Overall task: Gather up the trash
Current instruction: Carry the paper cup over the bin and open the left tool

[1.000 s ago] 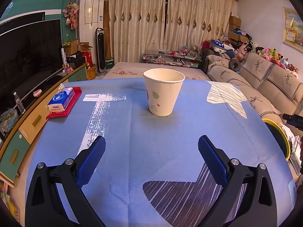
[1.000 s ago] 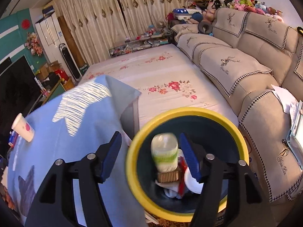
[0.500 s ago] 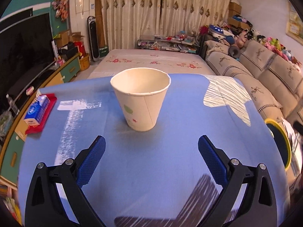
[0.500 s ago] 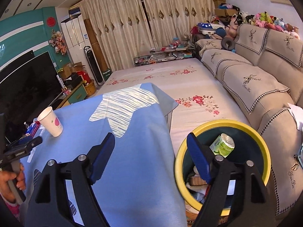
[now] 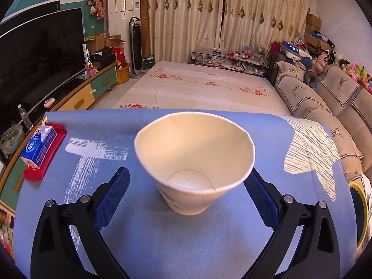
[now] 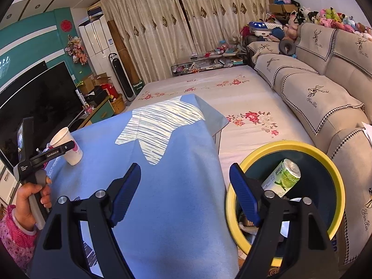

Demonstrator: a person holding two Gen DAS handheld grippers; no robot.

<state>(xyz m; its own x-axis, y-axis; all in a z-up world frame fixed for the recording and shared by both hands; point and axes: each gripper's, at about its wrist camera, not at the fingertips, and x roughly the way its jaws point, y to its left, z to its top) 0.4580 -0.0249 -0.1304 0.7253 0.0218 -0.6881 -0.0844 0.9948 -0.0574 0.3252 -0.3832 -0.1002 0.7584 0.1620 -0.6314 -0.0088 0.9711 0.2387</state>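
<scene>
A cream paper cup (image 5: pixel 186 200) stands upright on the blue tablecloth (image 5: pixel 162 244), its inside bare. My left gripper (image 5: pixel 187 173) is open around it, one blue pad on each side, neither pressing on it. In the right wrist view the same cup (image 6: pixel 68 147) stands far left with the left gripper (image 6: pixel 50 152) at it, held by a hand (image 6: pixel 32 193). My right gripper (image 6: pixel 185 167) is open and holds nothing, over the cloth's right edge. Beside it stands a yellow-rimmed bin (image 6: pixel 283 144) with a green can (image 6: pixel 282 177) lying inside.
A blue tissue pack (image 5: pixel 38 147) lies on a red tray (image 5: pixel 34 174) at the table's left edge. A TV (image 5: pixel 39 53) and cabinet stand left, a flowered mat (image 5: pixel 197 88) beyond the table, a sofa (image 6: pixel 313 93) on the right.
My left gripper has moved forward until the cup stands between its fingers. My right gripper widened, let the green can drop into the bin, and swung left over the table edge.
</scene>
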